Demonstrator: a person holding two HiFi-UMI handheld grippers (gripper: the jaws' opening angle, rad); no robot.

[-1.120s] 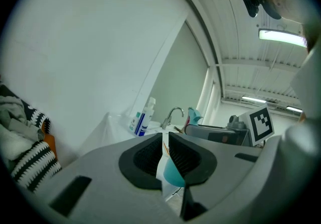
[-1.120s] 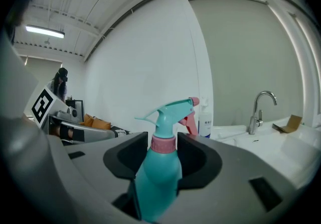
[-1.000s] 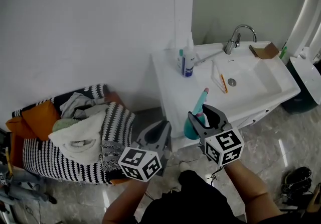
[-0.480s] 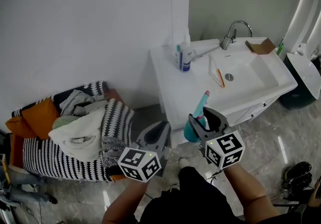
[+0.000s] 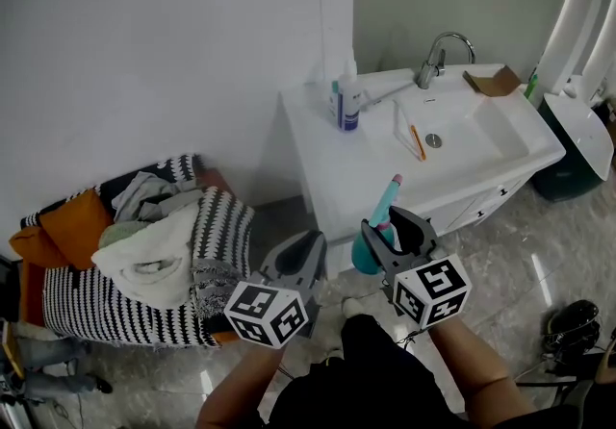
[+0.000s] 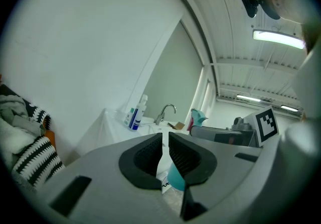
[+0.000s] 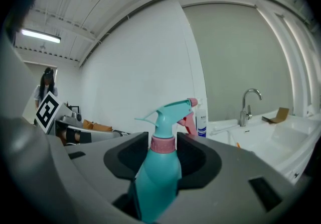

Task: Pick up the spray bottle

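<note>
The spray bottle (image 5: 374, 229) is teal with a pink collar and a pink nozzle tip. It stands upright between the jaws of my right gripper (image 5: 393, 231), which is shut on its body just below the collar (image 7: 161, 143). The bottle is held in the air in front of the vanity's front edge. In the right gripper view its trigger head (image 7: 173, 112) rises above the jaws. My left gripper (image 5: 299, 261) is held beside it at the left, its pads (image 6: 181, 153) almost touching with nothing between them. The bottle's top (image 6: 197, 116) shows past it.
The white sink vanity (image 5: 332, 167) stands ahead with a chrome faucet (image 5: 434, 57), a white and blue bottle (image 5: 346, 100), an orange stick (image 5: 416, 140) and a piece of cardboard (image 5: 491, 81). A heap of striped blankets and clothes (image 5: 154, 244) lies at the left. A white-lidded bin (image 5: 576, 134) is at the right.
The vanity has drifted up and to the left in the head view. Both grippers keep their pose side by side, and the right one still holds the bottle.
</note>
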